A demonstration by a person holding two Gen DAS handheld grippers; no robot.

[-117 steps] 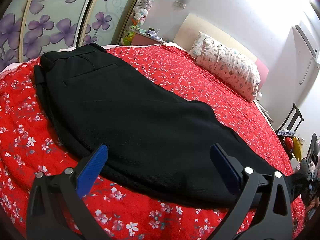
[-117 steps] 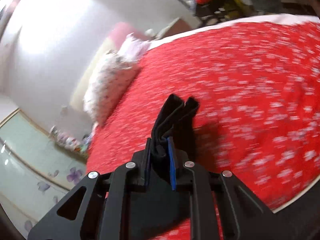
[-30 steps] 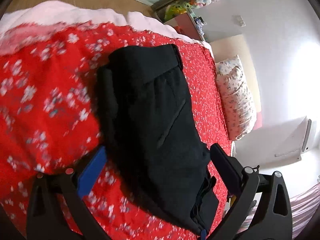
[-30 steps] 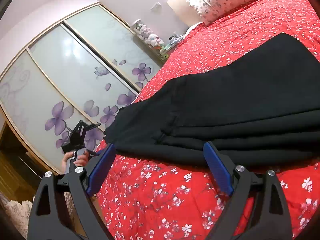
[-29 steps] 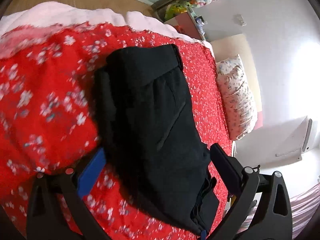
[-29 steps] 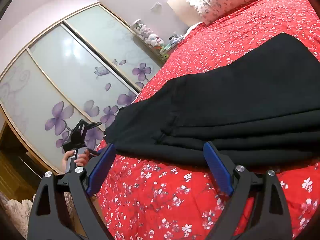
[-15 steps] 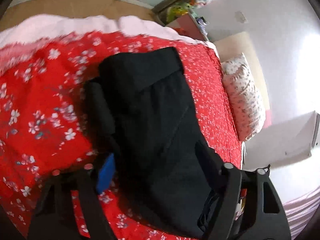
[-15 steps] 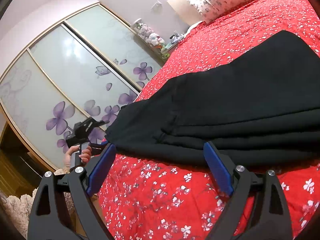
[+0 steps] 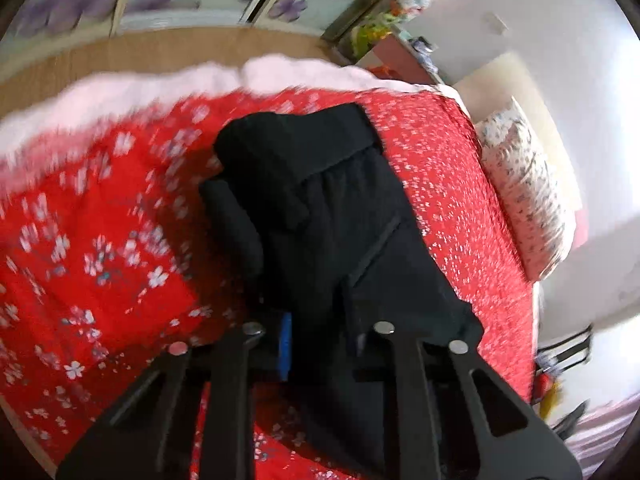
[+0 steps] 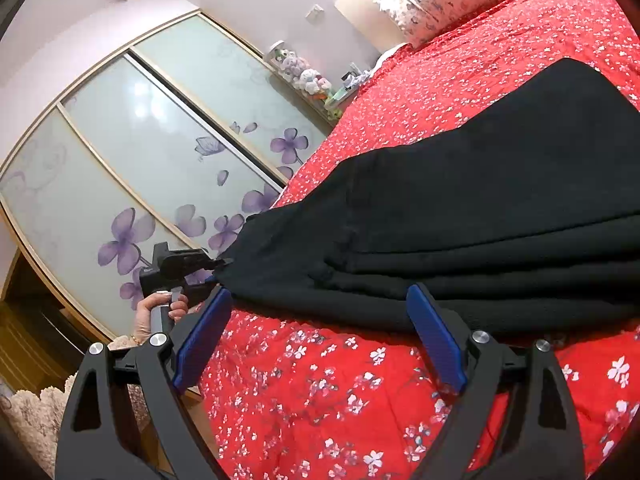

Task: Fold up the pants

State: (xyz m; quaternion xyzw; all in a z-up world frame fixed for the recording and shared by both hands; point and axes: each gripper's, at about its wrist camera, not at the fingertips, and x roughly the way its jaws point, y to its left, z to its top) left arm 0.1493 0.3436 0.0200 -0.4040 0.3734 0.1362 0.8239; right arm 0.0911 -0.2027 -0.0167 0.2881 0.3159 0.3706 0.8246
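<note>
The black pants (image 10: 500, 216) lie folded on the red bed (image 10: 360, 400). The left tool (image 9: 316, 332) is clenched on one end of the pants. The right tool (image 10: 320, 340) is spread wide, just beside the pants, holding nothing.

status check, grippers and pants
Left gripper shut on pants at one end. Right gripper open, short of the folded edge. Pants lie folded on red bedspread. Nothing in the way.
</note>
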